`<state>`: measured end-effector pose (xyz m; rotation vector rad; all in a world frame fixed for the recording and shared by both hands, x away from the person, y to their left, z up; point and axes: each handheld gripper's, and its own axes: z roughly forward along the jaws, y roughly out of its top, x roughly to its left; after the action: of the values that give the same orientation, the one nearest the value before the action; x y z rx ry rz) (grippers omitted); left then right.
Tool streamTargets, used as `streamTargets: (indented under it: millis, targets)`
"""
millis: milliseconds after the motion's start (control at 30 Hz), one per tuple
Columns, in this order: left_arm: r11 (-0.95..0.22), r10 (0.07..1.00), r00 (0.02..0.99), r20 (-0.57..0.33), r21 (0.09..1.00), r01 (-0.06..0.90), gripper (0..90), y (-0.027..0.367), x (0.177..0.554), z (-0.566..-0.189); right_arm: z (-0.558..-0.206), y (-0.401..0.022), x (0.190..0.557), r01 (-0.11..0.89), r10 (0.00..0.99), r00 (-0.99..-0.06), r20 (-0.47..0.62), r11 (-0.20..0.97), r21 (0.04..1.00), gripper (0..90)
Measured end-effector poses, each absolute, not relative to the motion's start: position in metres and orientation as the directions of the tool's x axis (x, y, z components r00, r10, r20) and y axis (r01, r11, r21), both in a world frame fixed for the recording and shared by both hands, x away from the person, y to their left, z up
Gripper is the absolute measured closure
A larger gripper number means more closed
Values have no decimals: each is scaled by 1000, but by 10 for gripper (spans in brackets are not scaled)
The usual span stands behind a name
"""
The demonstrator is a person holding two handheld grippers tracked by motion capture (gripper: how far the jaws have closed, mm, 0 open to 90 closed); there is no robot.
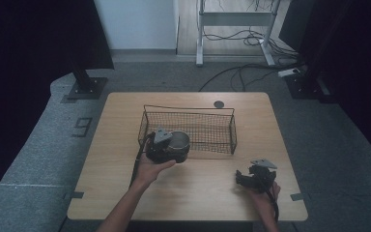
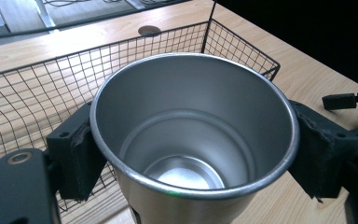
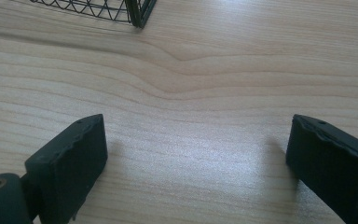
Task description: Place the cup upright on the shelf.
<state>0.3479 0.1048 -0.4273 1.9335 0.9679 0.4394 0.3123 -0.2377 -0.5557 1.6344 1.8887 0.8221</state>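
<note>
At front left corner of wire basket (image 1: pixel 188 126), steel cup (image 2: pixel 193 135) sat upright, clamped at rim by left tool (image 1: pixel 166 146). Smooth wall could slip from pads; base might catch basket rim and tip. Right tool (image 1: pixel 251 178) rested wide open, empty, on bench (image 1: pixel 198 188).

Light wood table (image 1: pixel 198 188), round cable grommet (image 1: pixel 218 104) near its far edge. Grey carpet (image 1: pixel 43 145) all around, with a "9" marked (image 1: pixel 82 126) left of the table. Black stand base (image 1: pixel 88 88) at far left. White desk frame (image 1: pixel 236 19) behind, loose cables (image 1: pixel 241 72) and power strip (image 1: pixel 290 72) on the floor beside it. Dark curtains either side.
</note>
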Motion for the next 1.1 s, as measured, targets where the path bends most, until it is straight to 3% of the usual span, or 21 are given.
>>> streamTargets:
  millis: [1100]
  targets:
    - [-281, 778, 625, -66, 853, 440, 167, 102, 372, -416, -556, -238, 312, 683, 989, -150, 10, 96, 724, 50]
